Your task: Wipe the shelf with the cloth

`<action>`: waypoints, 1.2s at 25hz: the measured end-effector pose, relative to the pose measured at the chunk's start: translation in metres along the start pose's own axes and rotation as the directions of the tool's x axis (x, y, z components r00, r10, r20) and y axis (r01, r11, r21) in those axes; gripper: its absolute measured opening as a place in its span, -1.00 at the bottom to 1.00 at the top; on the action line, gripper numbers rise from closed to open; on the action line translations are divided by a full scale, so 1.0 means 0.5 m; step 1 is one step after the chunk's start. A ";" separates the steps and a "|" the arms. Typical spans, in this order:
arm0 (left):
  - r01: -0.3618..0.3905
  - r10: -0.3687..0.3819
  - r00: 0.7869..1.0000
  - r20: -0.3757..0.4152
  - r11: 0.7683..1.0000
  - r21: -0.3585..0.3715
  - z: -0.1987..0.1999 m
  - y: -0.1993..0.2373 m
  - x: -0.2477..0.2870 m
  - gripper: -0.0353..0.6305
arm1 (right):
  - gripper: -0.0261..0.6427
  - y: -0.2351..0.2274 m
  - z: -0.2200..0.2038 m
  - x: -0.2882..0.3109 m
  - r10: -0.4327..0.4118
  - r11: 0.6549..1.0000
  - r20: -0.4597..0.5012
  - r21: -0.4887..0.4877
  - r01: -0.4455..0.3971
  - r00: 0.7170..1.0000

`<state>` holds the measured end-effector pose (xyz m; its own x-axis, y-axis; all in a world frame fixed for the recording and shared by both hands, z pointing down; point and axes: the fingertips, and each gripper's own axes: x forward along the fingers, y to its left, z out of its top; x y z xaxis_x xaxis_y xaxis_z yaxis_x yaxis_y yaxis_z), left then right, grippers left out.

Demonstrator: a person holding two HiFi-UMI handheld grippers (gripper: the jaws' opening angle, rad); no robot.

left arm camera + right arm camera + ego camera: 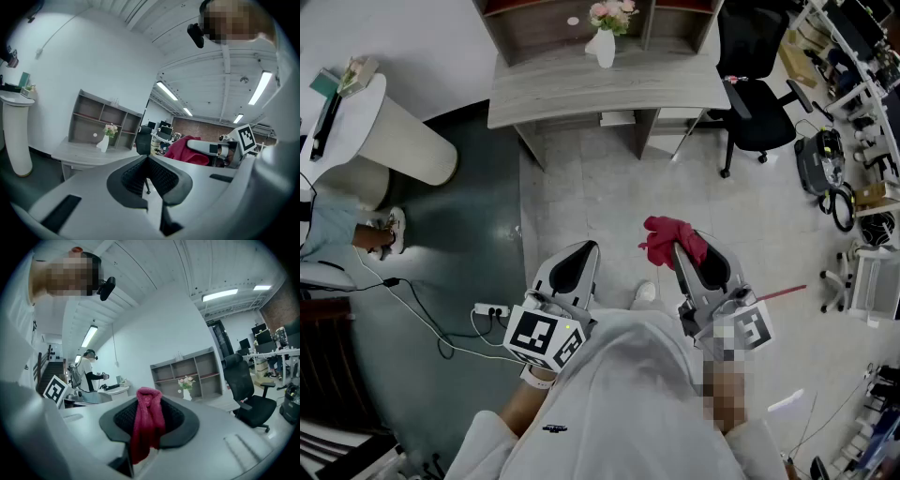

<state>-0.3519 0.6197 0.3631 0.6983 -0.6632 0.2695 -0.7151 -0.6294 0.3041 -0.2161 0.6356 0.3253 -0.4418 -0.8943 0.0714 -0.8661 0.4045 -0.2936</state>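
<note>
A red cloth (672, 239) hangs pinched in my right gripper (682, 251), whose jaws are shut on it; the right gripper view shows the cloth (147, 427) draped between them. My left gripper (584, 251) is shut with nothing in it, held level beside the right one; in its own view the jaws (148, 174) meet. The grey shelf (598, 21) stands on a grey desk (609, 86) well ahead across the floor, seen also as open cubbies (188, 372) (100, 122). Both grippers are far from it.
A white vase of pink flowers (606, 39) stands on the desk before the shelf. A black office chair (752, 89) is right of the desk. A round white pedestal table (366, 131) is at the left, cables and a power strip (491, 309) on the floor.
</note>
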 end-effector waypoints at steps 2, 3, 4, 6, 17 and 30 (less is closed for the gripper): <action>0.011 -0.011 1.000 -0.005 1.000 -0.005 0.000 0.001 0.005 -0.88 | -0.60 -0.005 0.000 0.004 -0.006 1.000 0.000 0.003 0.006 1.000; 0.014 -0.014 1.000 -0.009 1.000 -0.007 -0.001 0.002 0.007 -0.88 | -0.60 -0.006 0.000 0.005 -0.008 1.000 0.000 0.004 0.008 1.000; 0.015 -0.015 1.000 -0.012 1.000 -0.009 -0.002 0.004 0.008 -0.88 | -0.60 -0.008 0.000 0.004 -0.010 1.000 0.000 0.004 0.010 1.000; 0.015 -0.015 1.000 -0.019 1.000 -0.006 -0.006 0.002 0.013 -0.88 | -0.60 -0.012 -0.001 -0.005 -0.016 1.000 -0.001 0.006 0.016 1.000; 0.080 -0.083 0.994 -0.073 0.996 -0.042 -0.044 -0.122 0.071 -0.88 | -0.60 -0.093 -0.018 -0.084 -0.072 0.997 0.011 0.033 0.072 0.997; -0.004 0.008 0.996 -0.088 0.999 0.047 -0.064 -0.263 0.185 -0.88 | -0.60 -0.212 -0.005 -0.190 0.056 0.998 0.078 0.028 -0.059 0.995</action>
<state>-0.1923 0.6540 0.3775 0.6927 -0.6299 0.3513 -0.7185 -0.6452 0.2598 -0.0830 0.6783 0.3520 -0.4702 -0.8823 -0.0201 -0.8320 0.4507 -0.3235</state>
